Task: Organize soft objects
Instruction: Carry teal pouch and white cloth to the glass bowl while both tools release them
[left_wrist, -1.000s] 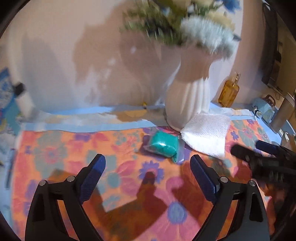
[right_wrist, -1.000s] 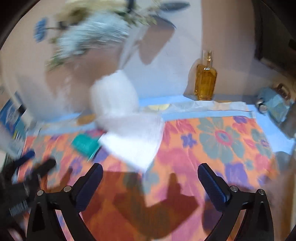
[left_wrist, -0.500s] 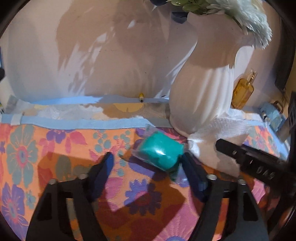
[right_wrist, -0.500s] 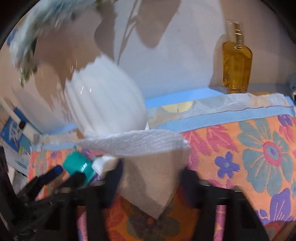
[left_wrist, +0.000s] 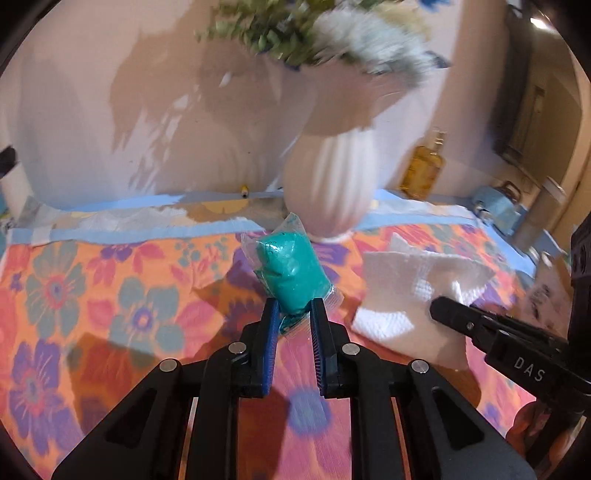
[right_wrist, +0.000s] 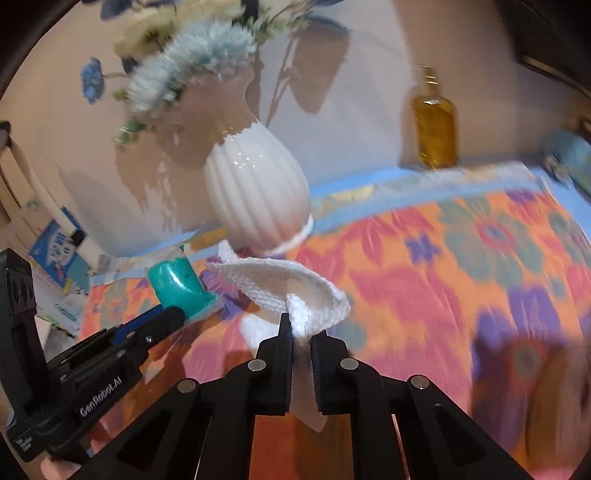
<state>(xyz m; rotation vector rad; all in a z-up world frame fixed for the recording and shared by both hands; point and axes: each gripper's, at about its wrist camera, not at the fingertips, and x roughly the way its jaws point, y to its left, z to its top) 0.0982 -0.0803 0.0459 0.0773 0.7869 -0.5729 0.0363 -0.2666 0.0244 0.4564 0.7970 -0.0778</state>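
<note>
Both soft things gripped, close beside a breakable vase.

Left gripper (left_wrist: 291, 317) just closed on teal bagged lump (left_wrist: 290, 273); right gripper (right_wrist: 301, 330) just closed on white cloth (right_wrist: 295, 288), over floral counter (right_wrist: 461, 266). Risks: slick wrapper slipping free, cloth sliding out, vase (right_wrist: 258, 199) knocked.

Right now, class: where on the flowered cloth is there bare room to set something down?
Free: the cloth left of the bagged teal lump, and the stretch right of the white paper towel, below the amber bottle. Crowded: around the white vase.
</note>
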